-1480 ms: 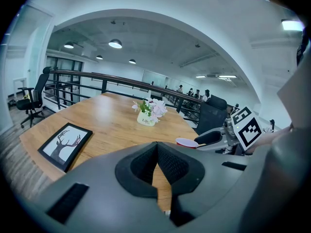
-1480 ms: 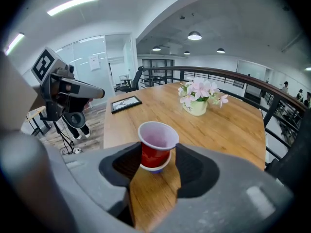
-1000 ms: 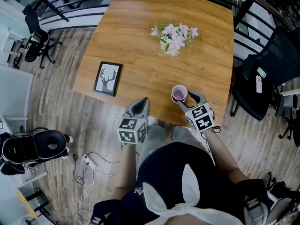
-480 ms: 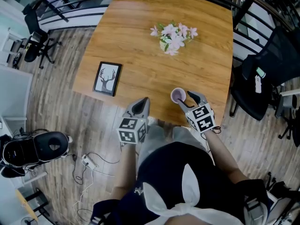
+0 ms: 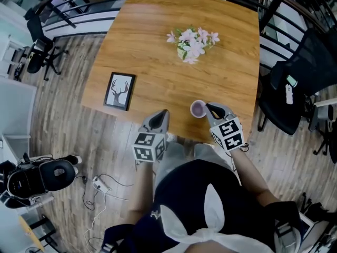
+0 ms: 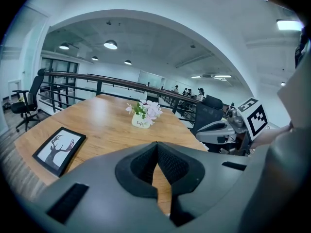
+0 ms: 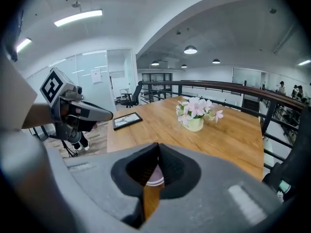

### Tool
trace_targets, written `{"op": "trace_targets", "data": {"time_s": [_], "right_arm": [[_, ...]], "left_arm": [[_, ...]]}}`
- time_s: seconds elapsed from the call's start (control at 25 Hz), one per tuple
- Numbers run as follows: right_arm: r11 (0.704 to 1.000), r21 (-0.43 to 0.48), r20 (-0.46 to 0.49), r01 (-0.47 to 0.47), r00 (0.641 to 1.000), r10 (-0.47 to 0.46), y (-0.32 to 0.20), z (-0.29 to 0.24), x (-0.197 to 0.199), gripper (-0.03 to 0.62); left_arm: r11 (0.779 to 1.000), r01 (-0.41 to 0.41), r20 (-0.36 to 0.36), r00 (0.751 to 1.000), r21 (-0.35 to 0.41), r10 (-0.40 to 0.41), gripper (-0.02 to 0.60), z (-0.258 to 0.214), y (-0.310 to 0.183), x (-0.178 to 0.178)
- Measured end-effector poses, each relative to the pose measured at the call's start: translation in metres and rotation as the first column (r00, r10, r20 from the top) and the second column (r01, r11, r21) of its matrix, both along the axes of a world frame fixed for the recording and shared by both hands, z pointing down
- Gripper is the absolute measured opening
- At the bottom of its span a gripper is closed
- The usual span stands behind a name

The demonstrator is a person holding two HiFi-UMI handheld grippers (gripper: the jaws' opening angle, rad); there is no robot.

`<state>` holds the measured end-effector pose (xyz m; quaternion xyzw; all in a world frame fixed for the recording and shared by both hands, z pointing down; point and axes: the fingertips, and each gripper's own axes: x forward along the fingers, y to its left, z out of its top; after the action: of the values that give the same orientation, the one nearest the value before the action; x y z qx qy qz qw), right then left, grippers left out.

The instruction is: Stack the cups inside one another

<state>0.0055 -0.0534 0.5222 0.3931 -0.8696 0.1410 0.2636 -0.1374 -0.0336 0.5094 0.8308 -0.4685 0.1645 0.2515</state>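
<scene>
**Fig. — Right gripper beside the cup, near edge of the counter.** The lilac cup [image 5: 198, 108] stands upright on the counter [image 5: 158, 46], close to its near edge and well apart from the flower pot [image 5: 190, 44] and the framed deer picture [image 5: 120, 90]. My right gripper [image 5: 210, 108] hangs just beside the cup. Its jaws have just closed and are now clenched tip to tip with nothing between them. In the right gripper view the cup's rim shows only through the opening behind the tips, not pinched by them. My left gripper [image 5: 162, 115] is clenched too, empty, at the counter's edge and clear of the cup.

No second loose cup shows, so I judge the nesting done or nearly so — whether this cup holds others inside, I cannot tell.

To finish well, I should draw the right gripper up and back rather than sideways, since a brush against the rim could tip a light cup off the near edge. If the cup needs seating, I should open the jaws fully before coming down — then take the wall squarely and press straight down.
</scene>
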Motion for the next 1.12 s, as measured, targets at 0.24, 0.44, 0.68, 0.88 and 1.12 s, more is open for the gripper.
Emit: {"op": "trace_targets", "data": {"time_s": [0.24, 0.44, 0.68, 0.88, 1.12], "right_arm": [[0.999, 0.014, 0.063, 0.045, 0.997, -0.045, 0.007, -0.012, -0.004, -0.002], [0.998, 0.022, 0.074, 0.065, 0.995, -0.066, 0.011, -0.017, -0.008, -0.002], [0.996, 0.045, 0.073, 0.070, 0.995, -0.074, 0.015, -0.023, -0.010, -0.003], [0.996, 0.046, 0.072, 0.075, 0.994, -0.078, 0.016, -0.023, -0.011, -0.003], [0.996, 0.040, 0.066, 0.074, 0.995, -0.077, 0.016, -0.023, -0.010, -0.003]], "left_arm": [[1.000, -0.023, 0.000, 1.000, 0.015, 0.023, 0.017, -0.002, -0.003, 0.008], [0.999, -0.038, -0.006, 0.999, 0.021, 0.038, 0.017, -0.006, -0.003, 0.015], [0.998, -0.051, -0.010, 0.999, 0.025, 0.051, 0.017, -0.008, -0.003, 0.020], [0.998, -0.062, -0.012, 0.998, 0.023, 0.063, 0.017, -0.007, -0.004, 0.024], [0.997, -0.072, -0.011, 0.997, 0.019, 0.072, 0.017, -0.005, -0.004, 0.028]]}}
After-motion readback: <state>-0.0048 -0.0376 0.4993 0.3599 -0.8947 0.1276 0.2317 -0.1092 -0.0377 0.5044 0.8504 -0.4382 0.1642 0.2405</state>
